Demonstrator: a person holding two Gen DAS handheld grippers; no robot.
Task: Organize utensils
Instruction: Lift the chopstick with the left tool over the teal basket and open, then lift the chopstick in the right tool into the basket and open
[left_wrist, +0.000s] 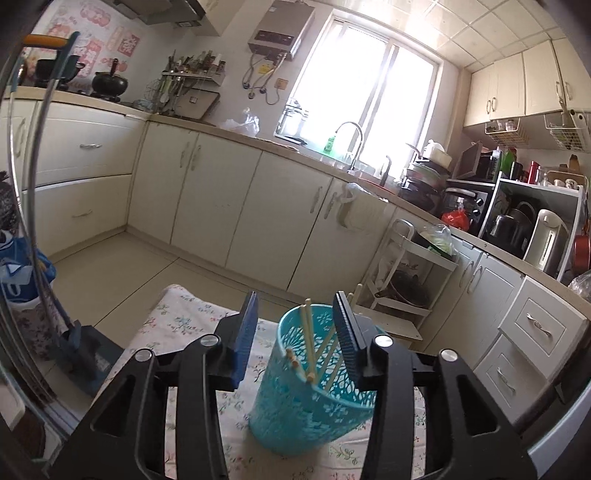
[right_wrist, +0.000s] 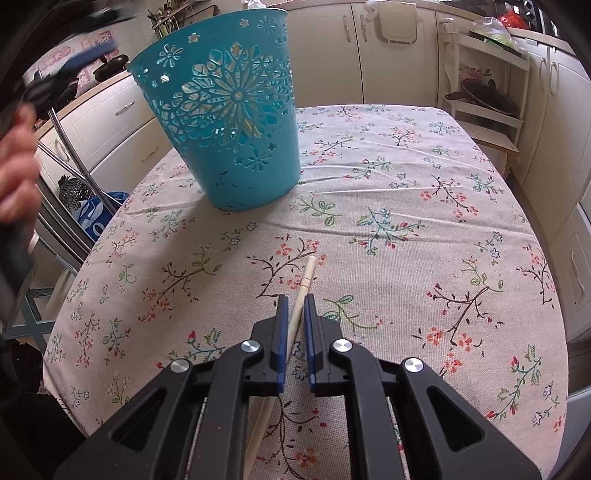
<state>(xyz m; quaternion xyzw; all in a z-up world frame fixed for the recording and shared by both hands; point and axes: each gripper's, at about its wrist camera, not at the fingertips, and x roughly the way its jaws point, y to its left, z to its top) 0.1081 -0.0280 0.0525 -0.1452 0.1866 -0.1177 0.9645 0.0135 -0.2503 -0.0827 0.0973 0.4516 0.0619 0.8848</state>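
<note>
The right hand-held gripper (right_wrist: 293, 299) pinches the last visible chopstick (right_wrist: 306, 275); ahead, the basket (right_wrist: 225, 122) already holds several. The left hand-held gripper (left_wrist: 297, 310) hovers open.

We count one turquoise basket (right_wrist: 225, 122), at the upper left of the right wrist frame and at the lower centre of the left wrist frame (left_wrist: 314, 384). Inside it we count four chopsticks (left_wrist: 308, 341), leaning against its wall; some overlap behind the finger in front, so the count could be off by one. On the flowered tablecloth (right_wrist: 406, 229) we count one more chopstick (right_wrist: 304, 284), at the lower centre of the right wrist frame. That makes five chopsticks. We count two grippers: the left gripper (left_wrist: 295, 325) and the right gripper (right_wrist: 294, 314), each with two blue-padded fingers. We see one hand (right_wrist: 16, 166) at the left edge.
</note>
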